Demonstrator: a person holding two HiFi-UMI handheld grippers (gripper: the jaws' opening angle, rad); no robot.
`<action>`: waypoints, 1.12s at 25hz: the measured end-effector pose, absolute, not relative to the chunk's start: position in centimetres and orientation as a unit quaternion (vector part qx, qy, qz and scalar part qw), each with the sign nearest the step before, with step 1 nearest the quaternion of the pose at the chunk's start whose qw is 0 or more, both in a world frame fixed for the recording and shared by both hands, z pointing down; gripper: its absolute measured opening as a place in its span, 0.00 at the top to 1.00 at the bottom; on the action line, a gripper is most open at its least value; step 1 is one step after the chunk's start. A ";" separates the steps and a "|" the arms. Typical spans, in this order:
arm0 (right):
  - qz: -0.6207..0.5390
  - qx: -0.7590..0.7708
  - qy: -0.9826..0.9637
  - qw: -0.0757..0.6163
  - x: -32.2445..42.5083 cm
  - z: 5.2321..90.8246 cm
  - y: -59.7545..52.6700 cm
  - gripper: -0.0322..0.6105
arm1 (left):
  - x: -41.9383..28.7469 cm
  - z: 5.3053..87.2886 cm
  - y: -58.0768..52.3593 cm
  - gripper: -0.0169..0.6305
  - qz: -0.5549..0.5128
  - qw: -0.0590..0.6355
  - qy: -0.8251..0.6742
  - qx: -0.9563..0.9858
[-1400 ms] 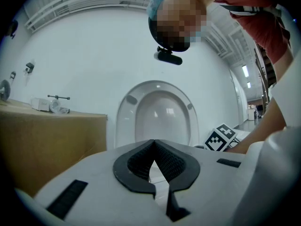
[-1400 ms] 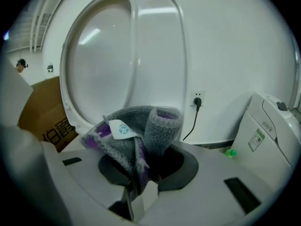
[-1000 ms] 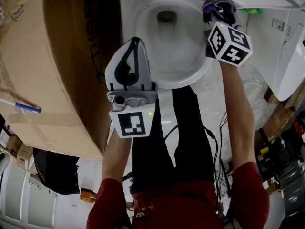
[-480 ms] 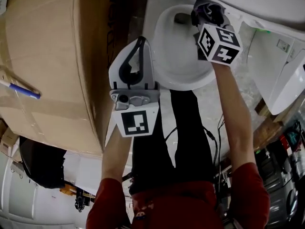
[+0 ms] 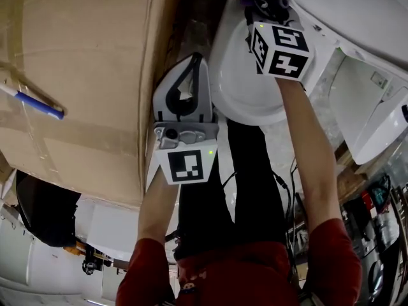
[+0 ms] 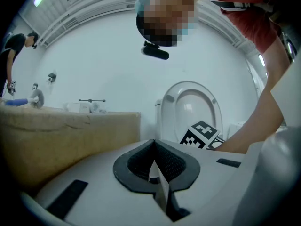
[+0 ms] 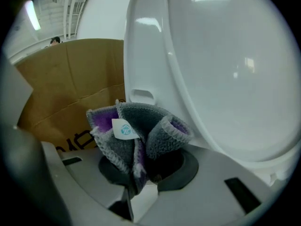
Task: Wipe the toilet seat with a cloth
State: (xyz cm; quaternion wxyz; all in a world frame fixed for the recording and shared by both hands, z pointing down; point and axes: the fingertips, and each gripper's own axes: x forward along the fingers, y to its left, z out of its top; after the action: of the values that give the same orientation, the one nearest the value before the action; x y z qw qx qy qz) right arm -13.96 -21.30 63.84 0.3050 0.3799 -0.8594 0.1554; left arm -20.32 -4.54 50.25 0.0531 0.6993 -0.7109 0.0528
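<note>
The white toilet (image 5: pixel 239 104) stands open at the top of the head view, its lid (image 5: pixel 347 11) raised. My right gripper (image 5: pixel 262 8) reaches over the back of the bowl, shut on a bunched grey and purple cloth (image 5: pixel 268 0). In the right gripper view the cloth (image 7: pixel 134 133) with its small white tag fills the right gripper (image 7: pixel 141 175), close to the raised seat and lid (image 7: pixel 221 74). My left gripper (image 5: pixel 193 61) hovers left of the bowl, shut and empty. The left gripper view looks past my left gripper (image 6: pixel 153 147) at the toilet (image 6: pixel 190 108).
A big cardboard box (image 5: pixel 83 75) stands tight against the toilet's left side, with a blue pen (image 5: pixel 39 104) on it. Another white fixture (image 5: pixel 376 116) is at the right. Cables (image 5: pixel 287 183) run over the floor by my legs. A person (image 6: pixel 11 55) stands far off.
My right gripper has carried the cloth leftward across the back of the bowl, towards the box side. The left gripper has drifted slightly towards the box, still shut.
</note>
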 end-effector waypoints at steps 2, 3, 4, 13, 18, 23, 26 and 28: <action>0.162 0.381 -0.858 0.303 -13.8 63.7 -21.1 0.83 | -20.3 50.2 -4.4 0.95 0.055 0.053 -0.707 0.703; 0.165 0.380 -0.859 0.299 -13.8 63.4 -21.0 0.83 | -20.3 50.2 -4.4 0.95 0.056 0.053 -0.704 0.706; 0.165 0.380 -0.861 0.294 -13.8 62.9 -20.9 0.83 | -20.2 50.1 -4.3 0.95 0.058 0.053 -0.702 0.708; 0.117 0.360 -0.892 0.248 -16.0 54.8 -20.3 0.83 | -18.5 48.5 -4.2 0.95 0.054 0.069 -0.685 0.723; 0.083 0.359 -0.898 0.239 -16.5 50.5 -21.4 0.83 | -17.4 45.8 -4.7 0.95 0.048 0.058 -0.670 0.739; 0.040 0.362 -0.902 0.231 -16.7 46.2 -21.7 0.82 | -17.4 43.1 -5.1 0.95 0.044 0.041 -0.666 0.744; 0.022 0.369 -0.903 0.217 -16.7 43.0 -22.0 0.82 | -17.7 41.6 -5.4 0.95 0.041 0.032 -0.670 0.741; 0.024 0.372 -0.906 0.201 -16.6 40.8 -22.2 0.83 | -17.8 40.8 -5.5 0.95 0.043 0.029 -0.674 0.737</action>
State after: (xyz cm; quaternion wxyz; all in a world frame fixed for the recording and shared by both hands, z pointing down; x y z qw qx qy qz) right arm -16.58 -22.19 40.80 0.2013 0.3718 -0.9059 0.0236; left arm -17.85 -5.52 40.78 0.0288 0.7371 -0.6738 0.0430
